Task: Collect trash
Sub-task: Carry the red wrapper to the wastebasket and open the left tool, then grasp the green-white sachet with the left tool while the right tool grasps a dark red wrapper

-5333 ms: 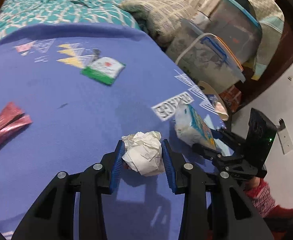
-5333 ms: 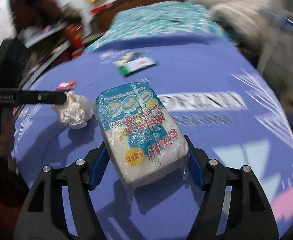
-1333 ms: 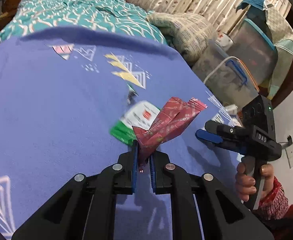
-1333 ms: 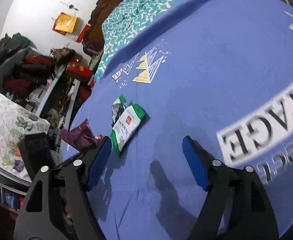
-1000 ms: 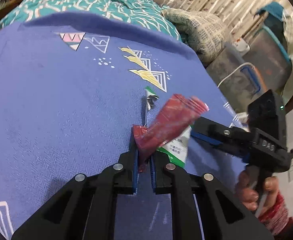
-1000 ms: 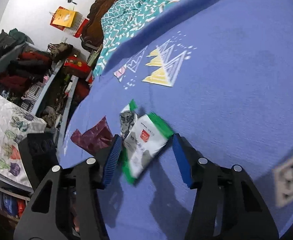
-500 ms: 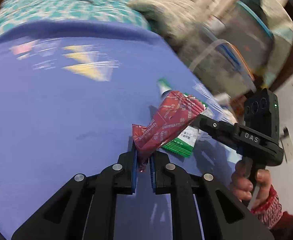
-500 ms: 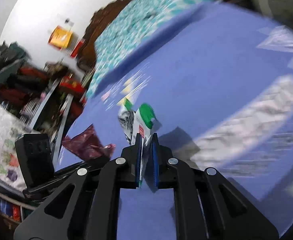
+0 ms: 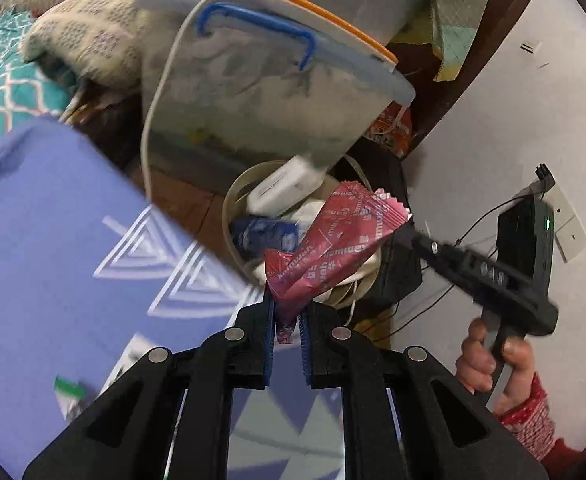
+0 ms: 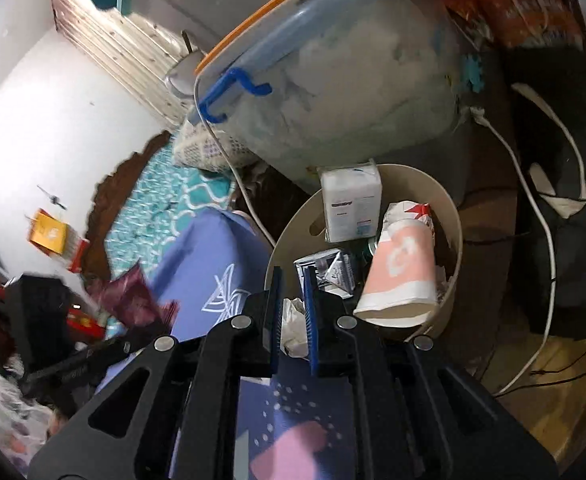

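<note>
Nearby, purple blanket beside cluttered bin.

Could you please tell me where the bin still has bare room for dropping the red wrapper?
The bin shows bare room only along its left inner wall, between the rim and the silver wrapper. The tissue pack crowds the far side and the pink cup fills the right. The red wrapper would fit best at the left.
</note>
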Tool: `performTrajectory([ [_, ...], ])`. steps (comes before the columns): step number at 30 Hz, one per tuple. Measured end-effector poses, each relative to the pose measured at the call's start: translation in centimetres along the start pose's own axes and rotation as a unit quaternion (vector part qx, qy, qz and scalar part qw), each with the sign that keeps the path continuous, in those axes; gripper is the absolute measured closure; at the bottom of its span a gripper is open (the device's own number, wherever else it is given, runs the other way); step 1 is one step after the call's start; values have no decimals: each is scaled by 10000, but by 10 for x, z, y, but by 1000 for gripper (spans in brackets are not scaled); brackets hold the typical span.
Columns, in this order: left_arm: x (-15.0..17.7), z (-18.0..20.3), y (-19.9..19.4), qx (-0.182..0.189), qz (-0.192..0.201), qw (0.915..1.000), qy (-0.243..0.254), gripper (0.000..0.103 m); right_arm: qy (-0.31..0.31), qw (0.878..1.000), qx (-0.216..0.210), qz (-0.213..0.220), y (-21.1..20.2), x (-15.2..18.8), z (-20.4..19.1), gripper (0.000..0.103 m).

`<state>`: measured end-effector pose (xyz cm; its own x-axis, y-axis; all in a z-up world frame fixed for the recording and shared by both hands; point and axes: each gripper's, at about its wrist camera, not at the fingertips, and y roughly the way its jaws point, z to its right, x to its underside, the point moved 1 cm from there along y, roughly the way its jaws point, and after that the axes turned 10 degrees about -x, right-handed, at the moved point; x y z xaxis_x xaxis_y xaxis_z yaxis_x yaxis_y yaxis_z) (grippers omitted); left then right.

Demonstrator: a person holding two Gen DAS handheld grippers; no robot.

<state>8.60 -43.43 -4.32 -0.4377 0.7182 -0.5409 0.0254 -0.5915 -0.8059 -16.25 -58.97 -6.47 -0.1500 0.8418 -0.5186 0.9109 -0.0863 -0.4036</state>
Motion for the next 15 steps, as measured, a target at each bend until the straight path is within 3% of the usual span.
performTrajectory([
  [1, -1, -2, -2, -96, -1, 10000, 6, 88, 25, 9999, -126, -19, -2, 1, 4, 87],
  [3, 7, -12, -14, -313, 38, 9995, 55, 66, 166, 9984, -478, -249, 3, 13, 1, 87],
  [5, 21, -29, -23, -486, 16, 9988, 28, 67, 187, 9943, -894, -556, 15, 28, -10, 87],
  [7, 38, -52, -27, -549, -190, 9981, -211, 69, -13, 9919, -1010, -766, 32, 40, -25, 87],
  [9, 55, -72, -35, -486, -306, 9972, -481, 81, -10, 9861, -1328, -994, 50, 49, -37, 87],
  [12, 77, -91, -48, -639, -285, 9947, -755, 80, -230, 9793, -1534, -1303, 74, 66, -66, 87],
  [13, 83, -95, -50, -743, -280, 9935, -821, 79, -356, 9781, -1509, -1386, 82, 71, -75, 82],
  [14, 87, -98, -51, -848, -286, 9923, -852, 69, -503, 9785, -1401, -1427, 90, 73, -84, 71],
  [15, 92, -102, -51, -970, -317, 9906, -911, 51, -600, 9800, -1271, -1408, 98, 73, -89, 28],
])
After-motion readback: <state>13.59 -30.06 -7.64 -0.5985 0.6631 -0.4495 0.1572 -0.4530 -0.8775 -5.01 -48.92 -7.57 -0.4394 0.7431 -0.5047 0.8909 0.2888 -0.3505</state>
